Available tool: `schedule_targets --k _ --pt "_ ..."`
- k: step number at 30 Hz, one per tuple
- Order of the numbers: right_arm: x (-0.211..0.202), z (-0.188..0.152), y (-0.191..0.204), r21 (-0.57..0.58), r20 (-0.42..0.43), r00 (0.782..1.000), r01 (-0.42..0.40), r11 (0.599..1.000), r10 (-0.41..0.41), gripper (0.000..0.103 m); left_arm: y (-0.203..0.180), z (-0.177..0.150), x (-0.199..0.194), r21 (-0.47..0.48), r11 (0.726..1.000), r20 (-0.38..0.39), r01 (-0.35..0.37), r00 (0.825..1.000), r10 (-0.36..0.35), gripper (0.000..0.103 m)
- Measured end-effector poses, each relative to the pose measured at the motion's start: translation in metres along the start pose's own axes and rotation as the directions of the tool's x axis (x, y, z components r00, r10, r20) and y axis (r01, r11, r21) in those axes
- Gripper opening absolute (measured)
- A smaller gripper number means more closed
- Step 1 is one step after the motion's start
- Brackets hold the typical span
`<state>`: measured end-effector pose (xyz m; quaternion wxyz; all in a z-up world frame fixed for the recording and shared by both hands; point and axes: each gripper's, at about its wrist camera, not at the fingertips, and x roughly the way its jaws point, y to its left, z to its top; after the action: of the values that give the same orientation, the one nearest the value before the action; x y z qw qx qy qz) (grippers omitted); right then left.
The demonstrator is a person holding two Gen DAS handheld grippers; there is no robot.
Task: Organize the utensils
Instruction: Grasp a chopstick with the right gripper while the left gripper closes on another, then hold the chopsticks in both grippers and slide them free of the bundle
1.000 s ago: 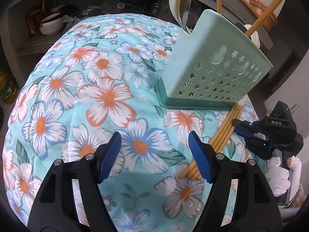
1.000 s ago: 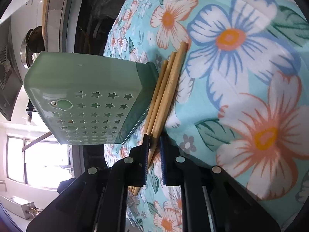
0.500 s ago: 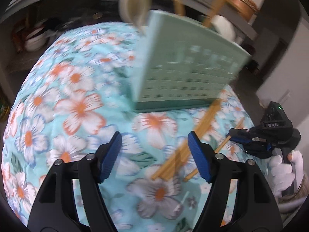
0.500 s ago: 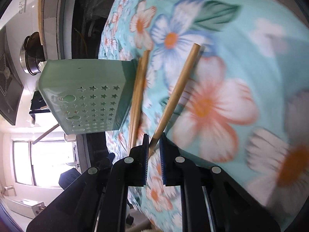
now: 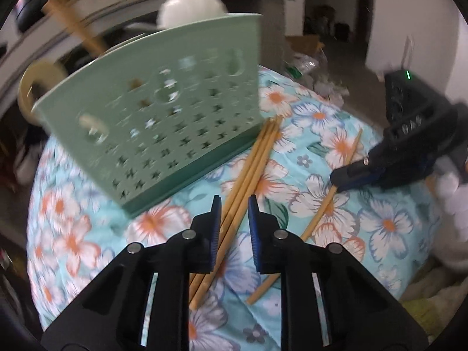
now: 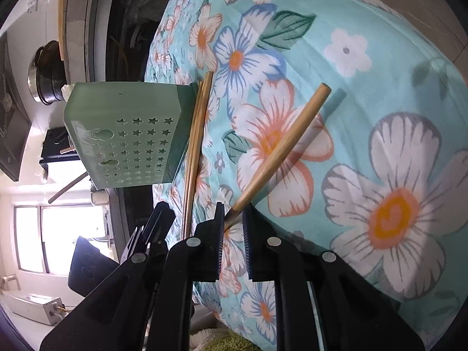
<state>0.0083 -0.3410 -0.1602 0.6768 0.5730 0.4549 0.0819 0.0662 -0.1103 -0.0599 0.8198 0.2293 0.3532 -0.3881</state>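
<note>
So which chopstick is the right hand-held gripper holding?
The lone chopstick, pinched at its tip by the right hand-held gripper. The bundled chopsticks lie beside the green basket.

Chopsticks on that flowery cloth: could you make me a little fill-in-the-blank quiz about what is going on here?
1. The right gripper pinches a single ____ by its thin end.
2. The bundle of chopsticks lies right beside the green ____.
3. The left gripper has its blue fingers on either side of the ____ of chopsticks.
4. The tablecloth is printed with ____.

Missing words: chopstick; basket; bundle; flowers
</note>
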Motion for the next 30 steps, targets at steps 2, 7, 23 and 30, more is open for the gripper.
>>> schedule_targets --k 2,7,23,30 --pt "0.001 0.001 -0.001 0.006 -0.006 1.0 -0.014 1.0 0.014 0.013 -0.013 0.0 0.006 0.095 0.995 -0.006 -0.041 0.999 0.042 0.017" --pt "0.005 0.007 -0.002 0.01 -0.015 0.999 -0.039 0.999 0.039 0.012 -0.033 -0.006 0.029 0.268 0.952 -0.039 -0.149 0.985 0.165 0.017" --pt "0.005 0.01 -0.01 -0.009 -0.017 0.997 -0.07 0.998 0.07 0.011 -0.063 -0.002 0.039 0.397 0.888 0.013 -0.231 0.969 0.246 0.006" --pt "0.005 0.01 -0.007 -0.033 -0.036 0.996 -0.078 0.996 0.077 0.011 -0.068 -0.004 0.03 0.357 0.92 -0.028 -0.16 0.983 0.182 0.005"
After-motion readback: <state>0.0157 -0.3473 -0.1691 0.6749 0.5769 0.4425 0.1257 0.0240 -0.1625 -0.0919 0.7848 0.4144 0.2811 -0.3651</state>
